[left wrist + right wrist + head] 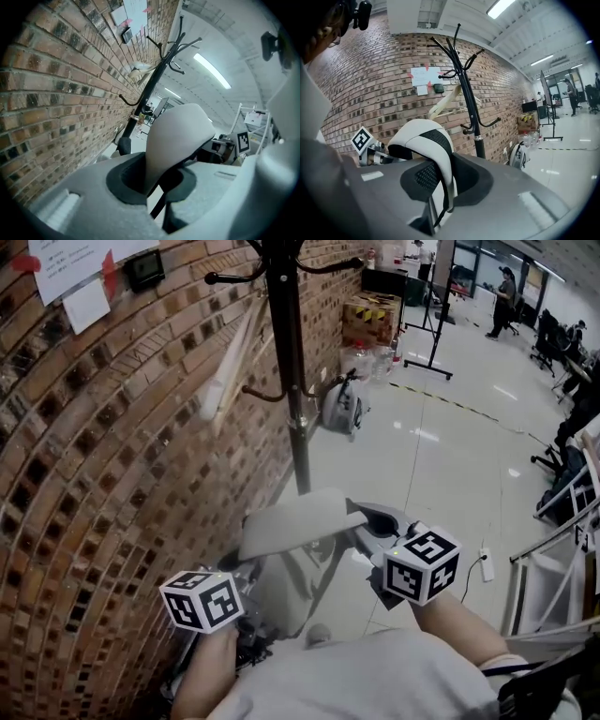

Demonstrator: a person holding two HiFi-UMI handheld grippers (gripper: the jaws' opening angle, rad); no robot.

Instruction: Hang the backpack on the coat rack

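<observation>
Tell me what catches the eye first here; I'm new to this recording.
A grey backpack is held low in the middle by its straps, one in the left gripper, one in the right gripper. Just ahead stands a black coat rack against the brick wall.

Bright, even light comes from ceiling strip lamps (212,71) and leaves white glare patches on the glossy floor (422,434), with only faint, soft shadows. Wide-angle distortion bows the brick wall (94,474) and the rack (289,352) toward the edges, and both gripper views darken to black at their rounded corners. The nearest surfaces low in those two views are blurred, while farther parts stay fairly sharp.
</observation>
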